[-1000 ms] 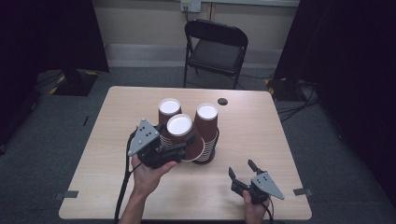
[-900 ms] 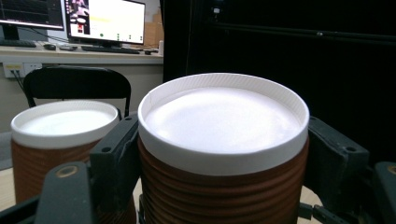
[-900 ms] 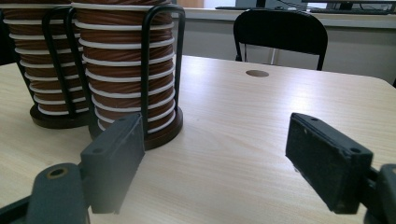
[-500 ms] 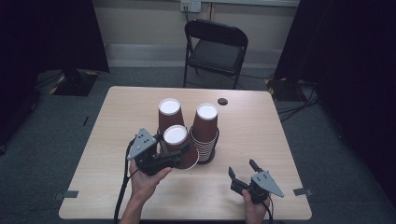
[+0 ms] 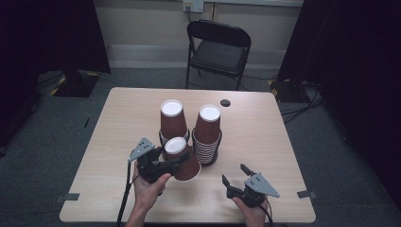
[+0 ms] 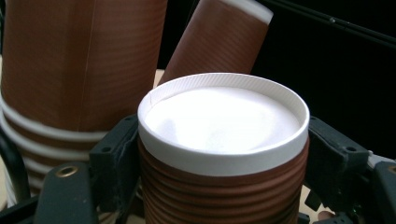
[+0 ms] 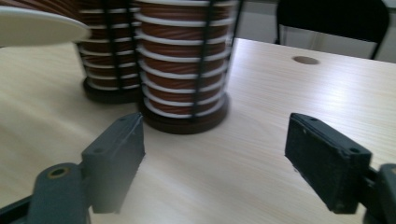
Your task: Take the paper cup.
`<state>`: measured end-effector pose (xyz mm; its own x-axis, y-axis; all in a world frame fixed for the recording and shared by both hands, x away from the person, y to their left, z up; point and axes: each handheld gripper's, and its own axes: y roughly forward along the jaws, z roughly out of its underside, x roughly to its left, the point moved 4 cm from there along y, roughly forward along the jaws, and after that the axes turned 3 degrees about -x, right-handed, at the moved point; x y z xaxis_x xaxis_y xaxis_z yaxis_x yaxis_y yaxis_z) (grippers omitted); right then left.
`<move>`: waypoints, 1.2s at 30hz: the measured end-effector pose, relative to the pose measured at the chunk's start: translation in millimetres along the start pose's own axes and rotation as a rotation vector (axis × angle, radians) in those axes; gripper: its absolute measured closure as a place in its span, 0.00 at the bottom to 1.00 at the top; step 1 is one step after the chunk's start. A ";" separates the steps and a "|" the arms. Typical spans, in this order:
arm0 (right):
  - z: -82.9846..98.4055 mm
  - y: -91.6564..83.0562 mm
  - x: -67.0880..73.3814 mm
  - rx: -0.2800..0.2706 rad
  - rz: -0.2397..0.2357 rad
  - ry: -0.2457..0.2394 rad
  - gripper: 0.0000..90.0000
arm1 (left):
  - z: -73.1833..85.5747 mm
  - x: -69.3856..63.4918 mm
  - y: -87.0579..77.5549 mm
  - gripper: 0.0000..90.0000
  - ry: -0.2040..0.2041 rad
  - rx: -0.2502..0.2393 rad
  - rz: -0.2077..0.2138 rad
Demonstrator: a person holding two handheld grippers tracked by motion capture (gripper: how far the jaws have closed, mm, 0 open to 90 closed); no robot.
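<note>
Left gripper (image 5: 177, 161) clamps an inverted brown paper cup (image 5: 181, 159) between its jaws, held tilted just in front of two cup stacks (image 5: 206, 142). Right gripper (image 5: 236, 176), jaws spread and empty, rests low over the table (image 5: 108, 142), apart from the cup.

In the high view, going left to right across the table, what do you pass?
Left gripper shut on a brown cup → right-hand cup stack → open right gripper.
</note>
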<state>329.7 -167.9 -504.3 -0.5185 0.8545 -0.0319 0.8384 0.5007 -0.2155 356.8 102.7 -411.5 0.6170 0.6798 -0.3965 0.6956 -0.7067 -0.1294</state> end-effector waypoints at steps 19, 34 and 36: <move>-4.5 10.9 49.5 -0.047 -0.211 -0.034 0.41 | 25.5 7.1 -11.4 0.25 -0.205 -0.018 0.068; -11.9 12.7 61.1 -0.128 -0.366 0.002 0.59 | 36.7 2.5 -9.2 0.25 -0.291 -0.021 0.090; -14.3 13.2 62.1 -0.157 -0.377 0.002 0.62 | 37.5 0.8 -8.7 0.25 -0.302 -0.023 0.100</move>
<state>311.0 -106.2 -495.2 -0.7945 0.6068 0.0226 0.6048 0.7941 -0.0603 337.4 102.0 -444.8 0.5475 0.5160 -0.6588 0.6472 -0.7601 -0.0575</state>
